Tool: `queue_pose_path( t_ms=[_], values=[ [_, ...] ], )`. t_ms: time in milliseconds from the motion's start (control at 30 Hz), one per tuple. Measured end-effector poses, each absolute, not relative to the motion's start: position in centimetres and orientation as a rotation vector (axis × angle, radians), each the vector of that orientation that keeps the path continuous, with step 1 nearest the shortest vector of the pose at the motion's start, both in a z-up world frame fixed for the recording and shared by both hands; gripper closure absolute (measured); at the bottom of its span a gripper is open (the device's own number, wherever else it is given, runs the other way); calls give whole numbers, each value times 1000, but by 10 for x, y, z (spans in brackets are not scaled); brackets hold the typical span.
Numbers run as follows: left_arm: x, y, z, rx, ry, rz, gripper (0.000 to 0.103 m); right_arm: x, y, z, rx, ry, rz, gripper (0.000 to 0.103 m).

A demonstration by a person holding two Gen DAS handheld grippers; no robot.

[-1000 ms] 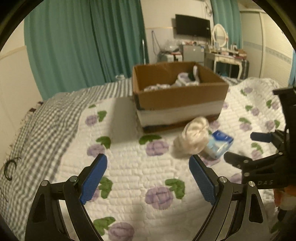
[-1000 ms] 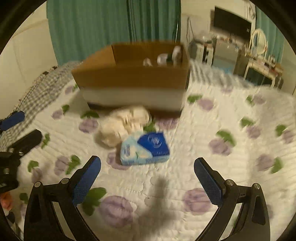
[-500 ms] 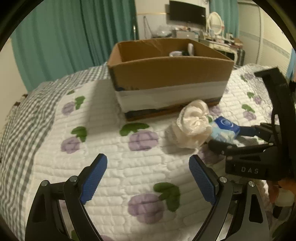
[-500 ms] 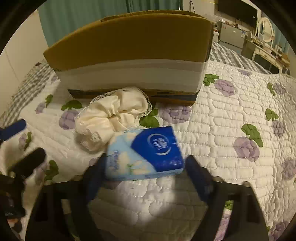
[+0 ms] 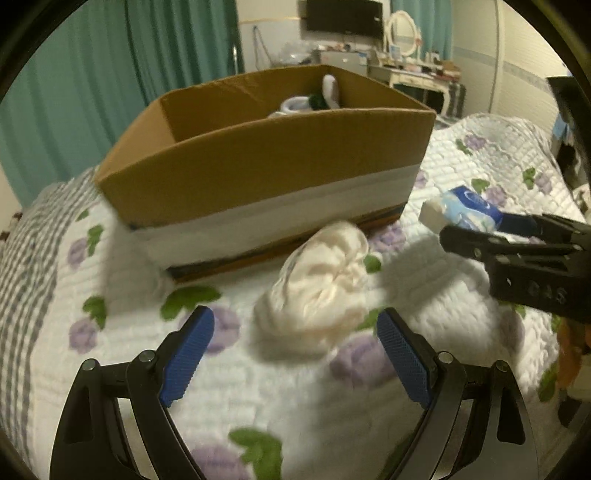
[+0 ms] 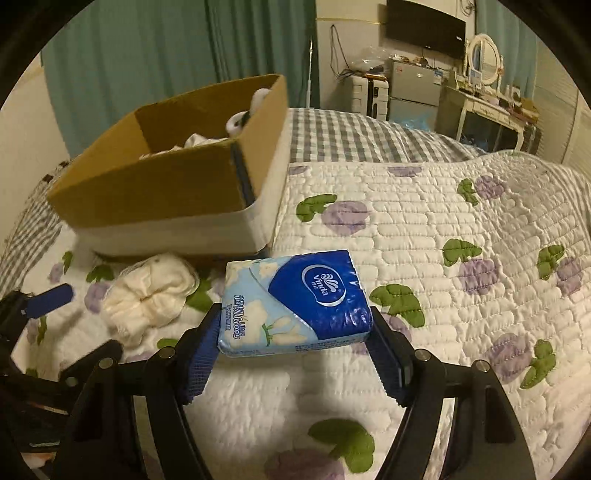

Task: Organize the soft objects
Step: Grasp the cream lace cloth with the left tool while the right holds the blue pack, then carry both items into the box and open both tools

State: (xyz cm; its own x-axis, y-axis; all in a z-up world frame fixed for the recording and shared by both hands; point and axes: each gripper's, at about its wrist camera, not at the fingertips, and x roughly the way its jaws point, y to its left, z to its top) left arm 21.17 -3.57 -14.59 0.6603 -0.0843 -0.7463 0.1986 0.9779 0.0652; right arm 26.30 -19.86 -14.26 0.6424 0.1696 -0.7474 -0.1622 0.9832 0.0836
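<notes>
At the far left hang teal curtains [image 6: 147, 55], and below them a grey checked blanket [image 5: 22, 266] runs along the edge of the bed. Over the bed lies a white quilt [image 6: 424, 229] printed with purple flowers and green leaves. On it stands an open cardboard box [image 5: 266, 162] with a white band round its lower half; inside, a few pale soft items [image 5: 325, 96] show above the rim, too small to identify.

The left tongs [image 5: 295, 354] hang spread wide just above the quilt, holding nothing. Just ahead of their blue pads, between them, a cream bundle of soft cloth [image 5: 325, 284] rests on the quilt, close to the front of the box; whether it touches the box is unclear. In the right wrist view the same bundle [image 6: 151, 291] lies to the left of the other tool.

The right tongs [image 6: 295, 339] are clenched on a blue and white tissue pack [image 6: 295, 302], which is lifted clear of the quilt, one pad pressing each short end. In the left wrist view that pack [image 5: 465, 210] appears beside the box's right corner, with the right tongs [image 5: 491, 236] reaching in from the right edge.

Farther right, against the back wall, stand a wall-mounted television [image 6: 424, 24], a small fridge [image 6: 413, 92] and a white dressing table [image 6: 491, 107] with an oval mirror.
</notes>
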Motion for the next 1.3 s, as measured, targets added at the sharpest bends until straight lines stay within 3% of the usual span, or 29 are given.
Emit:
queue_pose_path(
  t_ms=[167,267,300,367,467,900,1300],
  values=[
    [235,-50,-158,164,860,-185,16,271,-195,-151,11,893,200,29],
    [246,-54,-167,164,902,-176,41,271,-191,-152,6,902,212,29],
    [249,-55,-170,155,922,-183,44,269,-190,-153,-3,902,212,29],
    [249,-54,-174,159,930,-191,59,268,-187,-153,-21,898,208,29],
    [244,-51,-172,177,924,-198,70,264,-189,-154,-15,892,203,29],
    [166,-16,-103,146,812,-226,70,209,-186,-131,28,853,223,29],
    [133,-4,-15,167,610,-204,70,172,-162,-27,-43,665,238,29]
  ],
)
